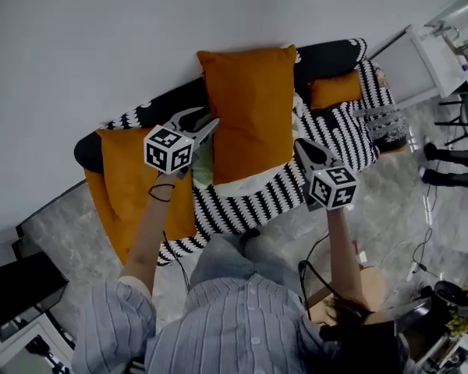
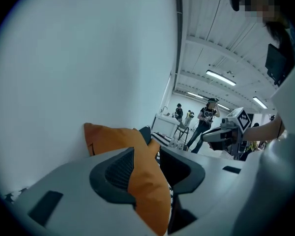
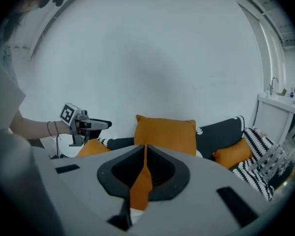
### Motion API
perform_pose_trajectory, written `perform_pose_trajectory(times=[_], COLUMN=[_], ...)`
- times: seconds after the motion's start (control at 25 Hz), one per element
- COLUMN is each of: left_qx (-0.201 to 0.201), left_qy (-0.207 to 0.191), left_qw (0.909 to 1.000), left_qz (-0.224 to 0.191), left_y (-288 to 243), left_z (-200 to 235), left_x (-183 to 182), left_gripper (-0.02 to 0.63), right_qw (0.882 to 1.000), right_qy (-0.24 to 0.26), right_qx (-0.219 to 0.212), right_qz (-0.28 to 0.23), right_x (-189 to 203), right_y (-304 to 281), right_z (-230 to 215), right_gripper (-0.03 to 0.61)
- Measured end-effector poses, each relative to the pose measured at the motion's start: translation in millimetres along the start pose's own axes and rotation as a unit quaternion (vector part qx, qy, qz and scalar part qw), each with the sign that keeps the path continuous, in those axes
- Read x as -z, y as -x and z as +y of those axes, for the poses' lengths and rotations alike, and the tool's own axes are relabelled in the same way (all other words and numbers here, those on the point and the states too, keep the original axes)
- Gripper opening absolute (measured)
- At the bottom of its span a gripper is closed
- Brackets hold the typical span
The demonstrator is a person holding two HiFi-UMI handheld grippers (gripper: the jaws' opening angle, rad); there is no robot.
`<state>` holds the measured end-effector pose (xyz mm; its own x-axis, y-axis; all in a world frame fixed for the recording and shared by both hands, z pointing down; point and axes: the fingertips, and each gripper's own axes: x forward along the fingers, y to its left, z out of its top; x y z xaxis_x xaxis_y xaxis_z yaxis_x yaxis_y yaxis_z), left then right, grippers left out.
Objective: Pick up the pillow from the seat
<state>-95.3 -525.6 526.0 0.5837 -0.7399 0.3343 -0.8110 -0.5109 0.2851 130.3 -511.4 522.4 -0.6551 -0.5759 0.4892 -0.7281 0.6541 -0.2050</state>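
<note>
The pillow [image 1: 249, 107] stands upright on the sofa [image 1: 296, 185], its left edge between the left gripper's [image 1: 206, 121] parted jaws, while the right gripper [image 1: 299, 143] sits clenched, seemingly empty, beside it, so a one-sided pinch could slip and drop it.

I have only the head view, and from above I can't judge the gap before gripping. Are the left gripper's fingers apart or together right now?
Observer: Apart. In the left gripper view, the left gripper has the pillow edge between its fingers, with a gap still showing on one side.
Operator: And the right one?
Observer: The right gripper has its fingers together. The orange strip in the slit looks like the pillow beyond it, not something pinched.
</note>
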Motion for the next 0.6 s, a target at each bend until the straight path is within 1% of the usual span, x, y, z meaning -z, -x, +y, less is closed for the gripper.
perform_pose_trajectory(times=[0.28, 0.4, 0.52, 0.6], left_qx=[-0.03, -0.05, -0.069, -0.075], left_qy=[0.0, 0.012, 0.027, 0.03], left_qw=[0.9995, 0.9987, 0.9973, 0.9967], left_qz=[0.003, 0.003, 0.003, 0.009], left_y=[-24, -38, -55, -70], left_z=[30, 43, 59, 68], left_x=[-10, -13, -16, -19], left_gripper=[0.176, 0.188, 0.218, 0.239], right_qw=[0.999, 0.998, 0.996, 0.995], right_qy=[-0.007, -0.002, 0.009, 0.018], right_qx=[-0.05, -0.065, -0.089, -0.097], right_qz=[-0.005, 0.0, 0.013, 0.019], right_x=[-41, -57, -71, -79], right_y=[-49, -68, -88, -100], right_z=[-39, -59, -77, -91], right_gripper=[0.029, 0.029, 0.029, 0.029])
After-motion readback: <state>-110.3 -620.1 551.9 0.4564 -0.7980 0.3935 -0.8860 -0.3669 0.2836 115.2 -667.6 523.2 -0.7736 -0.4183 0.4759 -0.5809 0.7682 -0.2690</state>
